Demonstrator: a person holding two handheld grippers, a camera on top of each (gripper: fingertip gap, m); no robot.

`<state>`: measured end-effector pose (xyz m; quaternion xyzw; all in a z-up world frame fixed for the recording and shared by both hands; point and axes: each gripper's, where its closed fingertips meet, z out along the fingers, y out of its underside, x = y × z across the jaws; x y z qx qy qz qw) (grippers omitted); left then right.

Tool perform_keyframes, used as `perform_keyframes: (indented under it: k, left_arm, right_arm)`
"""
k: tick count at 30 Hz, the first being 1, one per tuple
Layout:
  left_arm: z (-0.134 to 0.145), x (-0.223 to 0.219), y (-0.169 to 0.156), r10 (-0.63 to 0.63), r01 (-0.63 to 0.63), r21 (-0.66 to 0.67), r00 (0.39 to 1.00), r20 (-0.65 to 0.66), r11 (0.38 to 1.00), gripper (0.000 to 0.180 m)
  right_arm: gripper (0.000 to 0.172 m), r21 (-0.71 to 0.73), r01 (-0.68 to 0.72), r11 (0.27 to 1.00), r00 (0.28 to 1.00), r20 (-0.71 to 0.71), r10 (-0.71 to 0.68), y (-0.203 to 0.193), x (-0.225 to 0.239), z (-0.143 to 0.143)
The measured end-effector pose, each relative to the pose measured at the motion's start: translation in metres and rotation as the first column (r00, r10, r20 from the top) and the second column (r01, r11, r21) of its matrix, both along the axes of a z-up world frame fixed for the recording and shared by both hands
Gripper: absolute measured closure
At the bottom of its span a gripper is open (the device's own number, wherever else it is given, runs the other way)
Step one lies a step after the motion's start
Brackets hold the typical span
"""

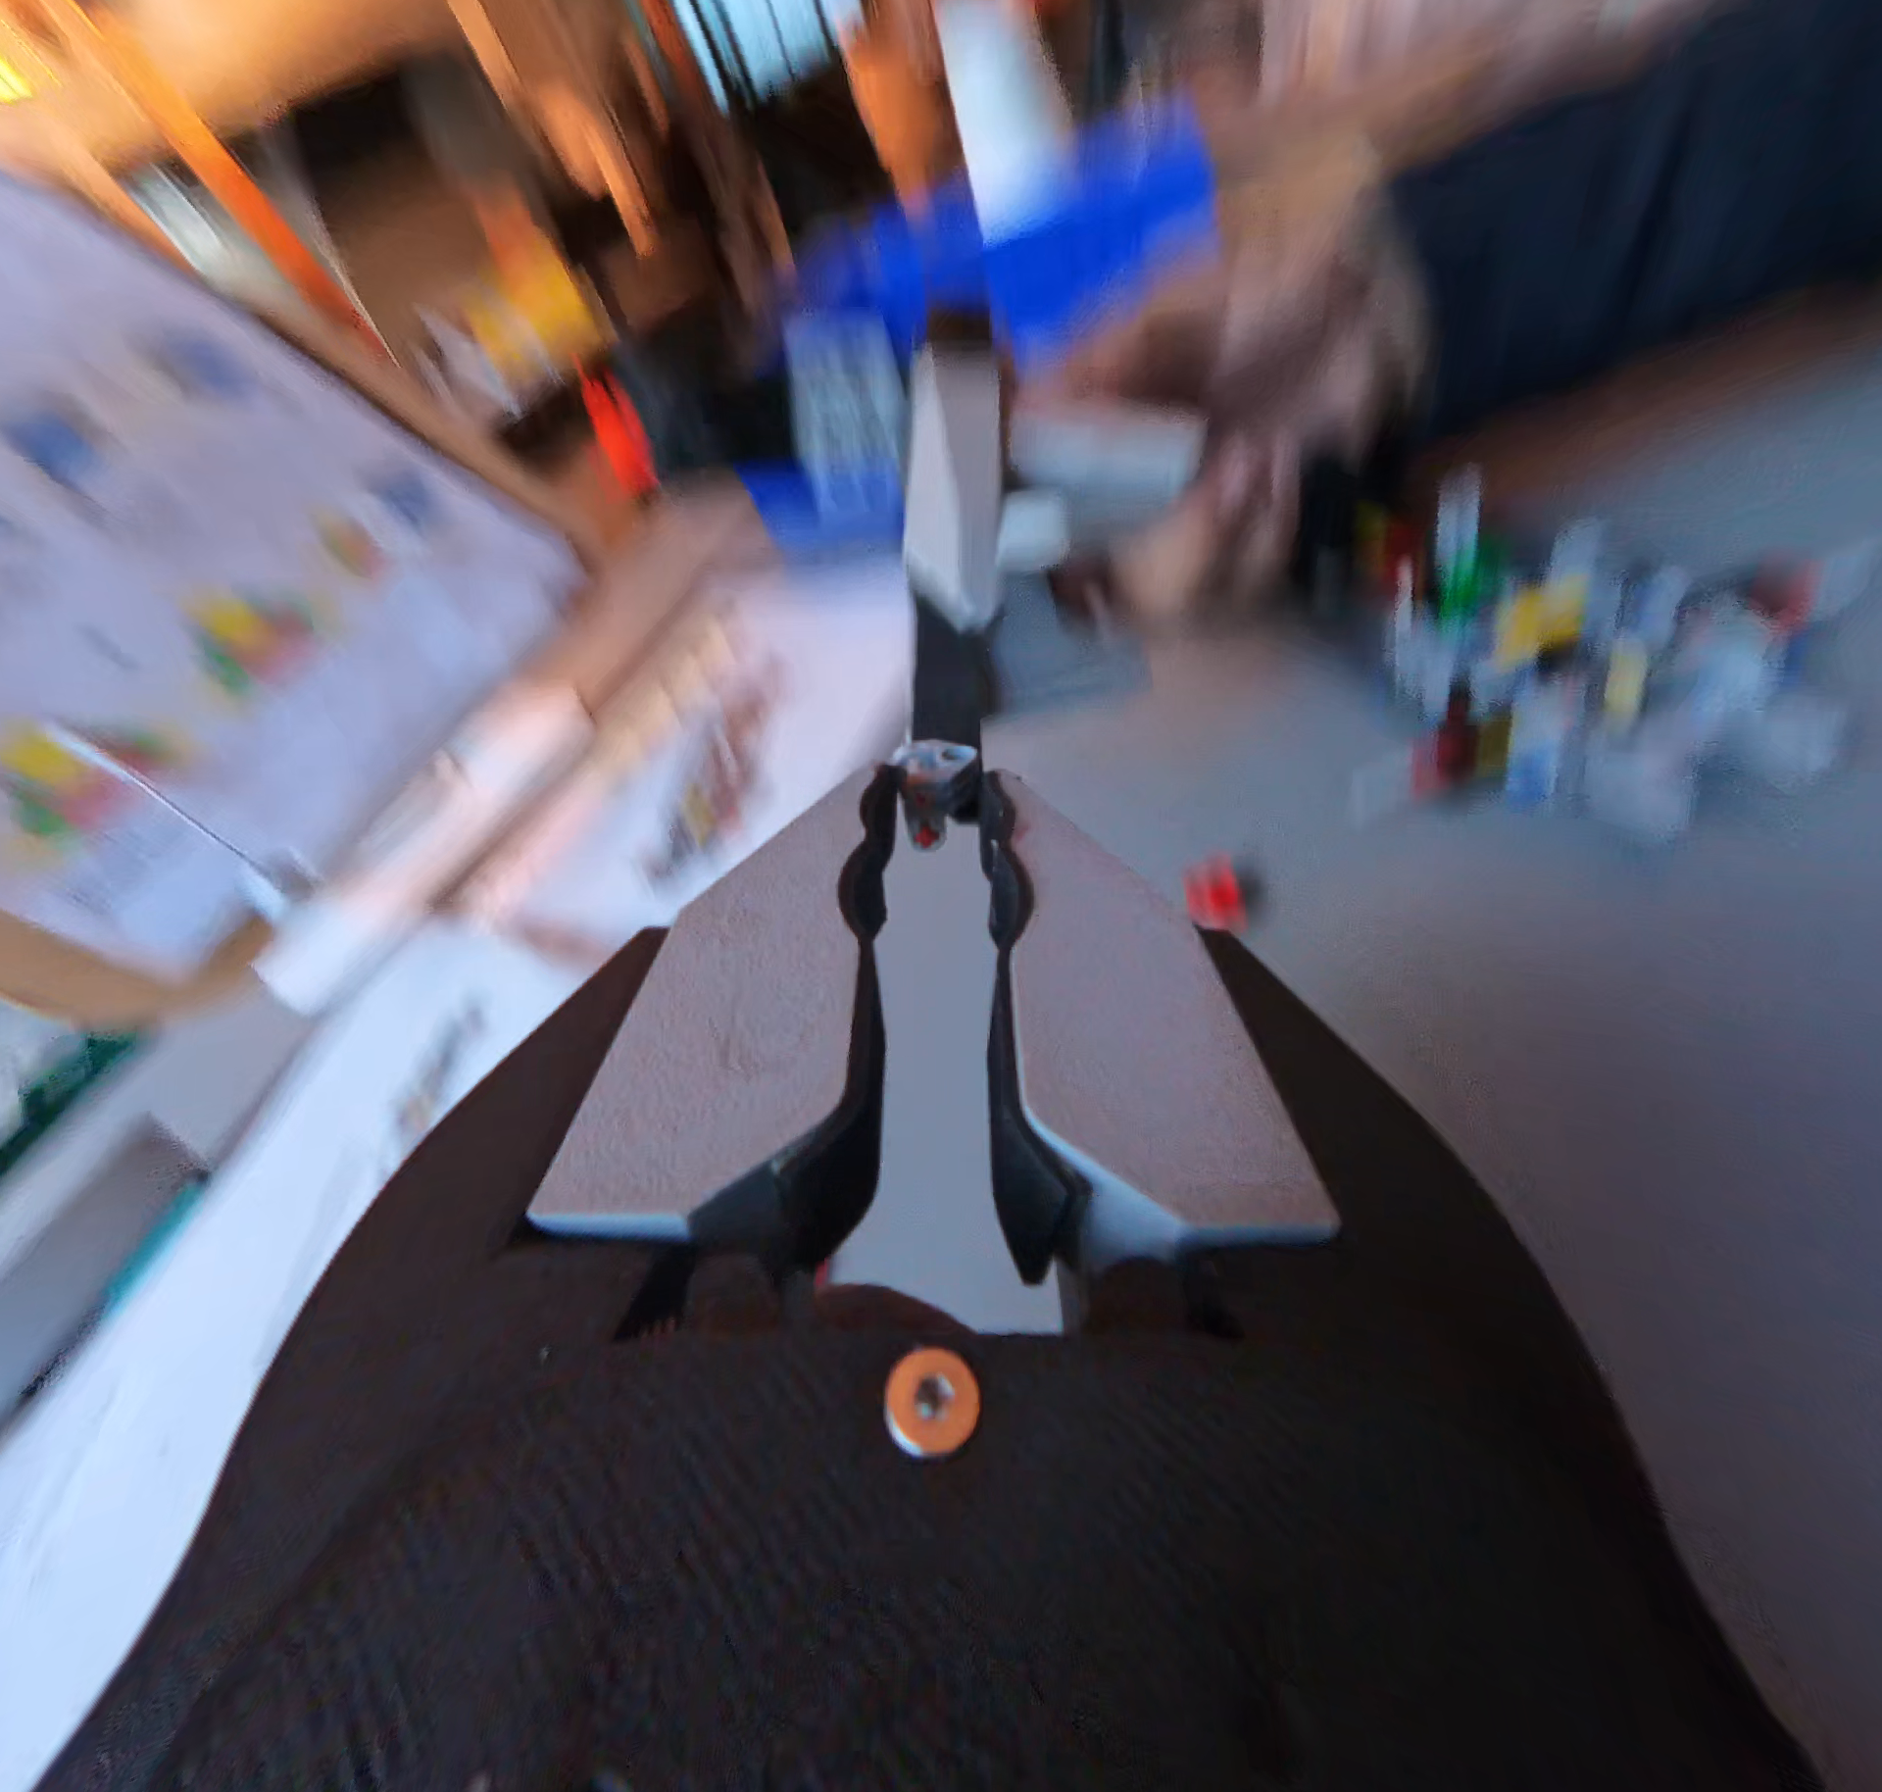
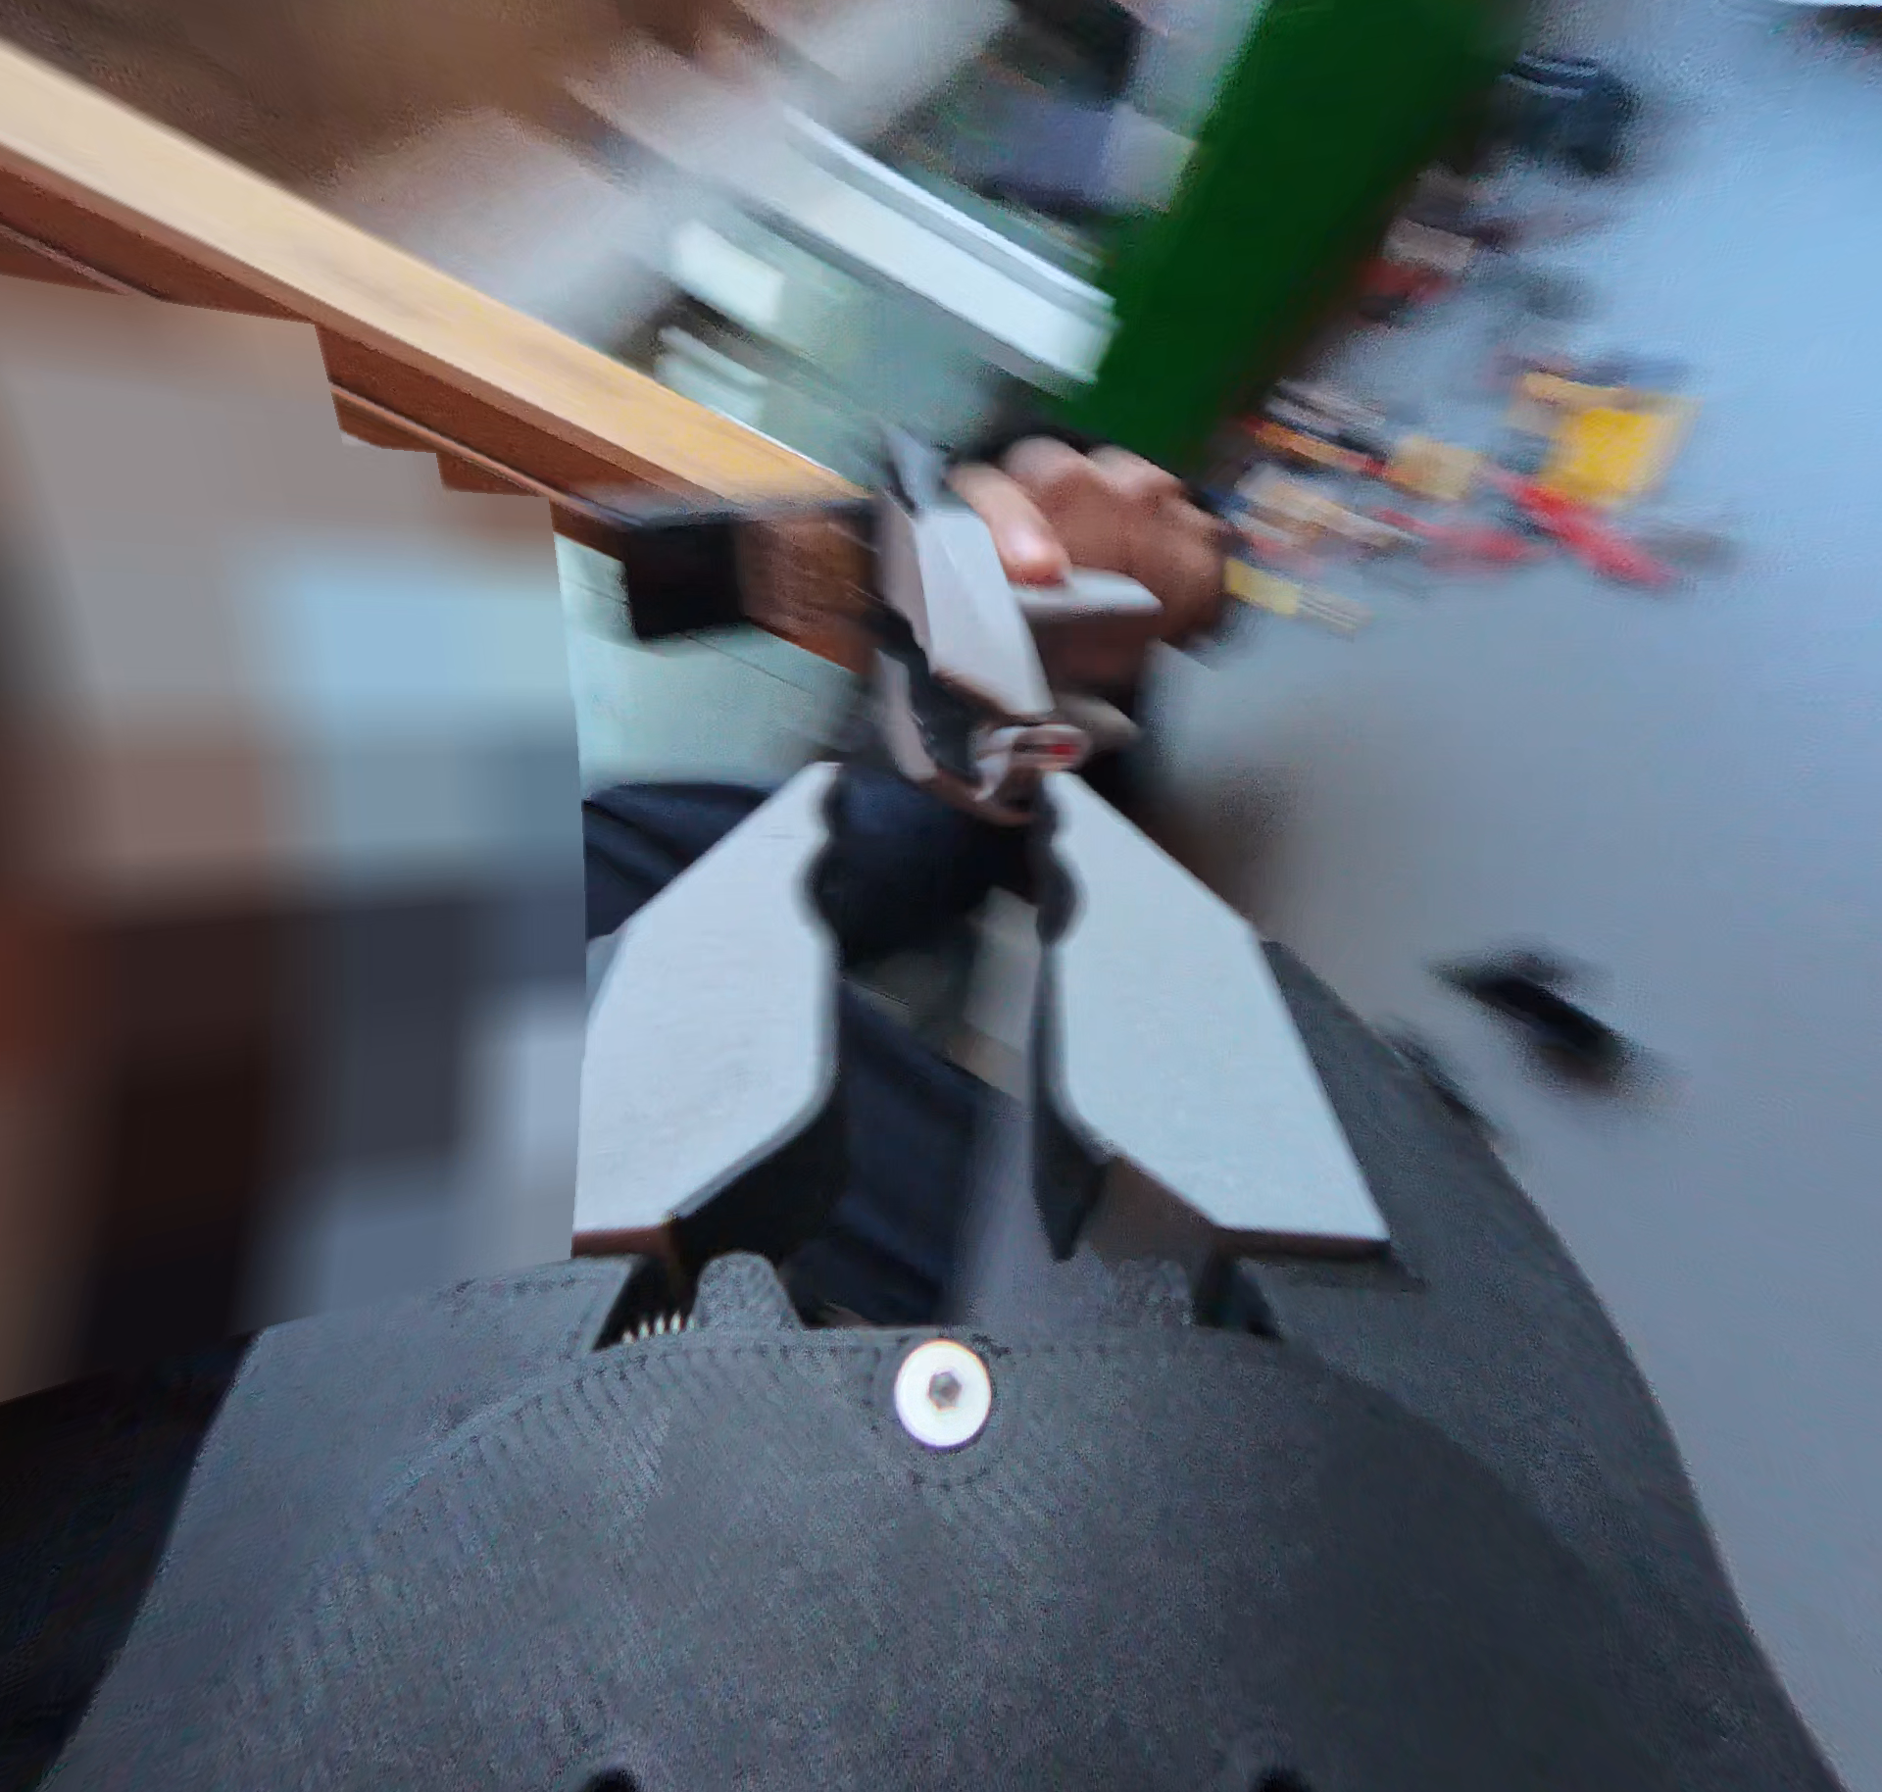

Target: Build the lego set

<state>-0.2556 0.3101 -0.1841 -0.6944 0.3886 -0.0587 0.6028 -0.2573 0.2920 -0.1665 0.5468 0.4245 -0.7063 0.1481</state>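
Note:
Both views are badly blurred by motion. In the left wrist view my left gripper (image 1: 934, 798) is nearly closed, with a small grey piece with a red spot (image 1: 927, 794) pinched between its fingertips. The right wrist view shows the same gripper (image 2: 973, 760) from the front, on a green body, with a hand (image 2: 1110, 511) on it and the grey piece (image 2: 1034, 747) sticking out of its tips. My right gripper (image 2: 942, 791) is open and empty, its right fingertip (image 2: 1059, 806) just below that piece. It shows edge-on in the left wrist view (image 1: 947, 714), pointing down at the piece.
A pile of small coloured pieces (image 1: 1579, 674) lies on the grey surface (image 1: 1426, 1030), and shows in the right wrist view too (image 2: 1477, 480). A loose red piece (image 1: 1217, 890) and a dark one (image 2: 1528, 1015) lie apart. White printed sheets (image 1: 204, 572) are at left. A wooden edge (image 2: 407, 317) runs behind.

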Motion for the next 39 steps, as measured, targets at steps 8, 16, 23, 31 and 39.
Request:
perform_keyframes:
  k: [8,16,23,31,39]
  left_arm:
    - [-0.068,-0.031,-0.006,0.069,-0.122,-0.317,0.983,-0.173,0.941,0.167]
    - [-0.088,-0.049,-0.009,0.084,-0.127,-0.407,0.989,-0.123,0.905,0.167]
    - [-0.092,-0.049,-0.008,0.073,-0.123,-0.419,0.988,-0.133,0.900,0.167]
    - [-0.096,-0.049,-0.009,0.053,-0.132,-0.379,0.976,-0.212,0.916,0.167]
    - [-0.086,-0.101,-0.018,0.315,-0.349,-0.390,0.937,-0.151,0.852,0.167]
  right_arm:
    - [0.154,0.900,-0.227,0.371,0.972,0.233,0.031,0.042,0.017,-0.088]
    - [0.161,0.955,-0.296,-0.027,0.844,0.275,0.460,0.026,-0.009,-0.113]
    - [0.163,0.928,-0.373,-0.017,0.800,0.330,0.501,0.023,-0.010,-0.121]
    - [0.160,0.945,-0.318,0.074,0.848,0.249,0.467,0.018,-0.010,-0.117]
    - [0.161,0.966,-0.175,0.190,0.965,0.130,0.229,0.034,-0.053,-0.100]
